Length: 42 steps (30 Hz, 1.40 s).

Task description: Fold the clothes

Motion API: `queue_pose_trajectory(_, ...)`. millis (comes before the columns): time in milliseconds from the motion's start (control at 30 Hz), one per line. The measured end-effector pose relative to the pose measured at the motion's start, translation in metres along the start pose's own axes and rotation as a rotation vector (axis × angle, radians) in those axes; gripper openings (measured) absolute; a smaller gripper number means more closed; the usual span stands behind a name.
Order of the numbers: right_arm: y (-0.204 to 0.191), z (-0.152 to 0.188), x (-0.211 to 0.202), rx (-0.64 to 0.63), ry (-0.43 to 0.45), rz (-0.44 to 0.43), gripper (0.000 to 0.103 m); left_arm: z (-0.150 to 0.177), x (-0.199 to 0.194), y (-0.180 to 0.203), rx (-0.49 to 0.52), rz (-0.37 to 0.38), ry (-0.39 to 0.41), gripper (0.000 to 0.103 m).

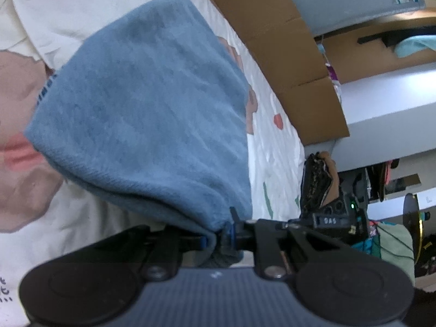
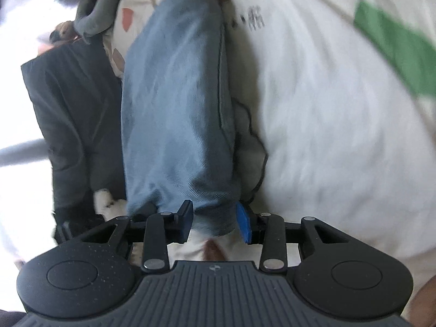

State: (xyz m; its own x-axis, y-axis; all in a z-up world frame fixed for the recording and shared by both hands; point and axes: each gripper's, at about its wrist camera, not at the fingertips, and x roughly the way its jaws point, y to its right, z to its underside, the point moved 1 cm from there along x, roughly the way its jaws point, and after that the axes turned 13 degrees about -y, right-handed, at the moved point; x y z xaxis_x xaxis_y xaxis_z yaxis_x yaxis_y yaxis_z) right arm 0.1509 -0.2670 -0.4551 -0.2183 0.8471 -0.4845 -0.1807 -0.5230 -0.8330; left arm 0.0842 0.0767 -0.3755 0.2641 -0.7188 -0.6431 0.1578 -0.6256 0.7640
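Left wrist view: the left gripper (image 1: 218, 238) has its fingers pressed together on a near corner of the blue garment (image 1: 147, 103), which spreads away from it over the bed (image 1: 272, 147), covered in a white sheet with pink and green prints. To fold well, I judge this corner should stay pinched and taut while the other hand works. Cardboard boxes (image 1: 294, 62) line the bed's far right edge, with cluttered shelves beyond.

Right wrist view: the right gripper (image 2: 215, 223) has its fingers spread on either side of the garment's near end (image 2: 177, 109); the blue pad (image 2: 243, 224) stands just beside the cloth, not pressing. It should take hold squarely at that edge, level with the left corner. A dark garment (image 2: 73, 114) lies to the left on the bed (image 2: 327, 136).
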Motion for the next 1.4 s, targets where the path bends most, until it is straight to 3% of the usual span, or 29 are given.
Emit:
queue_pose_trajectory(167, -0.010, 0.000, 0.007, -0.072, 0.006, 0.002, 0.036, -0.001, -0.002, 0.002, 0.003, 0.003, 0.006, 0.013)
queue_pose_trajectory(333, -0.007, 0.003, 0.018, -0.084, 0.003, -0.001, 0.025, -0.001, -0.006, 0.001, 0.006, -0.001, 0.011, 0.013)
queue_pose_trajectory(367, -0.006, 0.004, 0.019, -0.081, -0.004, -0.004, 0.021, -0.001, -0.006, 0.000, 0.007, -0.004, 0.011, 0.013)
queue_pose_trajectory(400, -0.005, 0.005, 0.021, -0.075, -0.028, -0.005, 0.000, 0.000, -0.008, -0.001, 0.006, -0.010, 0.014, 0.013)
queue_pose_trajectory(567, -0.013, 0.020, 0.035, -0.126, -0.134, 0.010, 0.000, 0.006, -0.009, -0.009, -0.016, -0.028, 0.002, 0.013)
queue_pose_trajectory(733, -0.022, 0.008, 0.023, -0.140, -0.097, 0.060, 0.000, 0.013, -0.010, -0.018, -0.031, -0.067, -0.008, 0.013)
queue_pose_trajectory(800, -0.021, 0.005, 0.016, -0.126, -0.073, 0.066, 0.001, 0.017, -0.004, -0.026, -0.039, -0.138, -0.043, 0.011)
queue_pose_trajectory(867, -0.020, 0.003, 0.010, -0.114, -0.050, 0.065, 0.005, 0.021, -0.002, -0.038, -0.090, -0.163, -0.060, 0.006)
queue_pose_trajectory(1000, -0.020, -0.002, 0.002, -0.108, -0.001, 0.081, 0.035, 0.031, -0.012, -0.046, -0.115, -0.202, -0.067, 0.000)
queue_pose_trajectory(1100, -0.022, -0.009, -0.005, -0.113, 0.033, 0.082, 0.041, 0.036, -0.036, -0.047, -0.120, -0.227, -0.029, 0.001)
queue_pose_trajectory(1200, -0.022, -0.017, -0.013, -0.115, 0.063, 0.092, 0.057, 0.030, -0.063, -0.049, -0.125, -0.276, 0.039, 0.014)
queue_pose_trajectory(1400, -0.025, -0.030, -0.020, -0.130, 0.076, 0.127, 0.057, 0.009, -0.100, -0.048, -0.109, -0.344, 0.177, 0.034)
